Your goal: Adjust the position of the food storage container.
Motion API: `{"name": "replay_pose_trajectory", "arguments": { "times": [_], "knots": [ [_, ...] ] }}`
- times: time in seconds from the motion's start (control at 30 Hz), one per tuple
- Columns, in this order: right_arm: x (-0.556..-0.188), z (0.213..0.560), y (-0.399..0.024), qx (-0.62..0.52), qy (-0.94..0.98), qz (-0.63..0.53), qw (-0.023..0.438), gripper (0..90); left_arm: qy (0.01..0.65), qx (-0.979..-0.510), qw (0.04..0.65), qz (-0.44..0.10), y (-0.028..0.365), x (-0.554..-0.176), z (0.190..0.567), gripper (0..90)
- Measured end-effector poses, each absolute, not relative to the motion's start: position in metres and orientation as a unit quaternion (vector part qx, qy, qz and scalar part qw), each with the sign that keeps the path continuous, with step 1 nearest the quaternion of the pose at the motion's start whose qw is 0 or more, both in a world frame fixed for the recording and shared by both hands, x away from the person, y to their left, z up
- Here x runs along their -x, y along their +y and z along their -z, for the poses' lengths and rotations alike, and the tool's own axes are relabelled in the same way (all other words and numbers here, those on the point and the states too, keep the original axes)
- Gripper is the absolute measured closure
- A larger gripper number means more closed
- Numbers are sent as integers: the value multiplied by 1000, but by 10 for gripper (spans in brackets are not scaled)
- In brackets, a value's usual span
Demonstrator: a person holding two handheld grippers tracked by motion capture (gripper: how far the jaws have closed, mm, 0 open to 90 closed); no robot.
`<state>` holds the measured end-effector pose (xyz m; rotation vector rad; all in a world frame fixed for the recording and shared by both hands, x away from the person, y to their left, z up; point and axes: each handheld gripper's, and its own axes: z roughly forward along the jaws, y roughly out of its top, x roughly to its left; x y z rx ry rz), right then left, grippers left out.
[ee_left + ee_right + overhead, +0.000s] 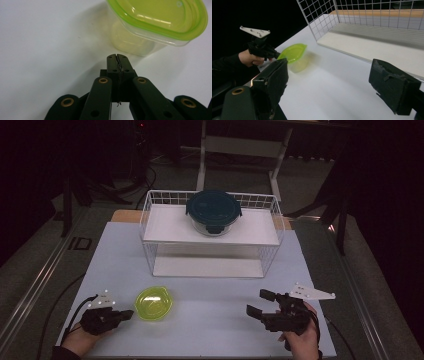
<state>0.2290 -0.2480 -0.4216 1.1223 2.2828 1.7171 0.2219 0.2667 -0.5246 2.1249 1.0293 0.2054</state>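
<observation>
your high view was dim overall: the room behind the table (200, 330) sank into near black, and only the white tabletop and the wire rack (212, 237) caught the light from above. the picture was soft and grainy. your left gripper view was far brighter, almost washed out on the white surface, with glare streaks on the green lid (160, 15) and a soft shadow beside the container. your right gripper view had blurred near jaws and a black left background.

White wire rack (150, 220) at the table's (210, 330) far side — dark-lidded glass bowl (213, 211) on its upper shelf.
</observation>
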Motion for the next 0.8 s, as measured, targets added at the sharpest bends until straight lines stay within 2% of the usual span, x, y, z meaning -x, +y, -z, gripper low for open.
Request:
{"name": "replay_pose_trajectory", "arguments": {
  "times": [0.23,0.8],
  "knots": [
    [-229,422,-250,-367,742,-559,35,154,395,-841,366,-62,251,-231,530,886],
    [-227,425,-255,-374,741,-557,32,154,400,-840,363,-59,237,-248,527,888]
  ]
}}
